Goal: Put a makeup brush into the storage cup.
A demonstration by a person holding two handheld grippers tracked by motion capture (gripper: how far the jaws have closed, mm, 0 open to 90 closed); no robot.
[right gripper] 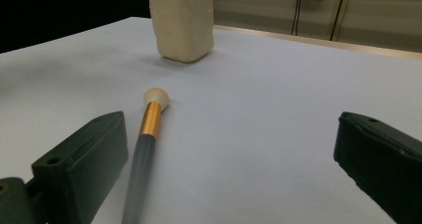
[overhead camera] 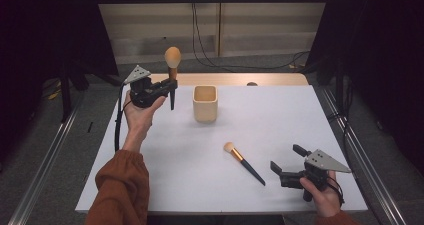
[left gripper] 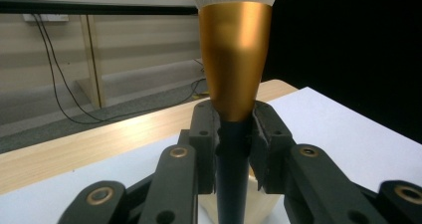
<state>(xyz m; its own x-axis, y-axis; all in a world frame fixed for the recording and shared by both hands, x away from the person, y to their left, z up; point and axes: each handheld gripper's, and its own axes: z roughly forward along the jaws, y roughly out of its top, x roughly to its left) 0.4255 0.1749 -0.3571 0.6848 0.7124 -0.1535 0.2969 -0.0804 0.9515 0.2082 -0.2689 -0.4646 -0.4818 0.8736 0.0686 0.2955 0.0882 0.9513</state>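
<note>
Left gripper (overhead camera: 171,86), high view: raised off the table, held in the left hand (overhead camera: 140,112), jaws pinching the dark handle of a large brush (overhead camera: 172,65). Brush stands upright, rounded head above the jaws, handle tip poking out below them. Cream cup (overhead camera: 205,103) sits on the white table (overhead camera: 280,115) just to the right of this gripper and lower. Grey plate and cable partly hide the gripper body. Right gripper (overhead camera: 285,162), near the table's front right edge in the right hand (overhead camera: 320,192), has its jaws spread with nothing between. Small brush (overhead camera: 243,162) lies flat just to the left of those jaws, not touching, head pointing away toward the cup.

Left gripper view: jaws pressed against the large brush (left gripper: 234,64) where the gold ferrule meets the dark handle. Bristle head cut off by the top edge; handle end cut off at the bottom. A pale sliver between the jaws, behind the handle, is probably the cup; too little shows to be sure.

Right gripper view: jaws wide apart, both cut off at the frame edges. Small brush (right gripper: 144,144) lies just inside the left jaw; contact cannot be judged, and its handle end runs out of frame. Cup (right gripper: 182,22) stands well ahead, rim clipped at the top.
</note>
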